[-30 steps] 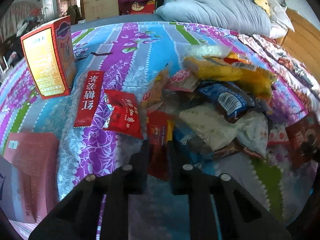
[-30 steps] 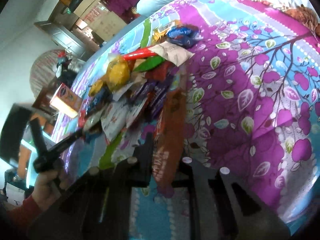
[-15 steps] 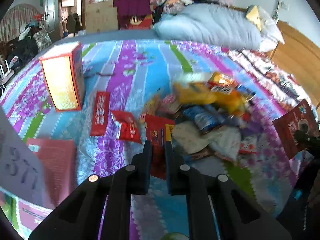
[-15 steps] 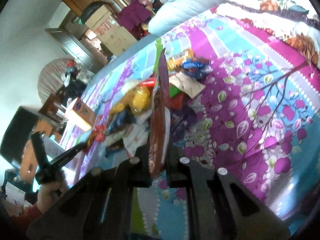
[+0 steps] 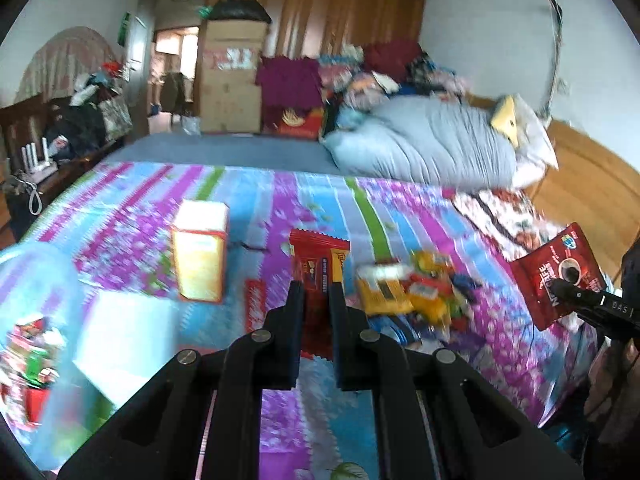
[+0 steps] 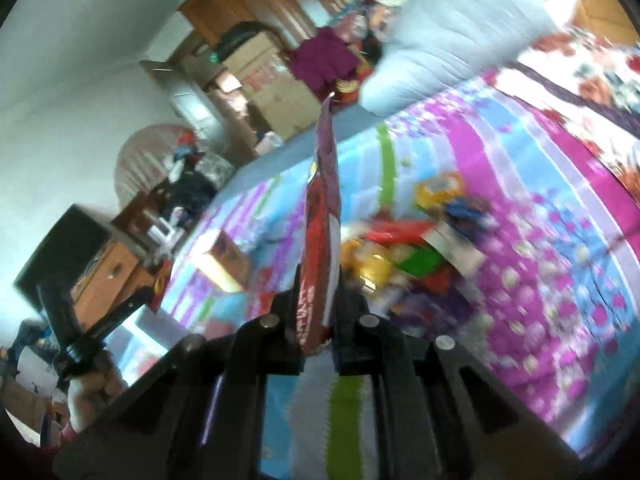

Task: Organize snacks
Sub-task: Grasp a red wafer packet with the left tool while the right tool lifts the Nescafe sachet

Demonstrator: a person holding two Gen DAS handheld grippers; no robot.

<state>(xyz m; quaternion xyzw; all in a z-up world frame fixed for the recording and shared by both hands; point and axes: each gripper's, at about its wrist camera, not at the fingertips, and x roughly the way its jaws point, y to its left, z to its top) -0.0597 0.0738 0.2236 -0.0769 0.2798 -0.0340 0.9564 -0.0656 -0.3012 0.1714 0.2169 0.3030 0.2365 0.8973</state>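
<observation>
My left gripper (image 5: 317,292) is shut on a red and yellow snack packet (image 5: 320,258) and holds it up above the bed. My right gripper (image 6: 318,280) is shut on a dark red coffee pouch (image 6: 322,216), seen edge-on and upright; the pouch also shows at the right of the left wrist view (image 5: 558,274). A pile of mixed snack packets (image 5: 412,292) lies on the purple and blue bedspread, also in the right wrist view (image 6: 408,248). The left gripper and its hand show at the lower left of the right wrist view (image 6: 120,312).
A yellow and red box (image 5: 199,252) stands on the bed left of the pile. A flat white box (image 5: 124,340) and a clear bin with packets (image 5: 32,344) are at the near left. A grey duvet (image 5: 428,148) lies at the bed's head.
Both grippers have risen well above the bed. The left one lifted the red and yellow packet off the pile. The right one raised the coffee pouch upright.
</observation>
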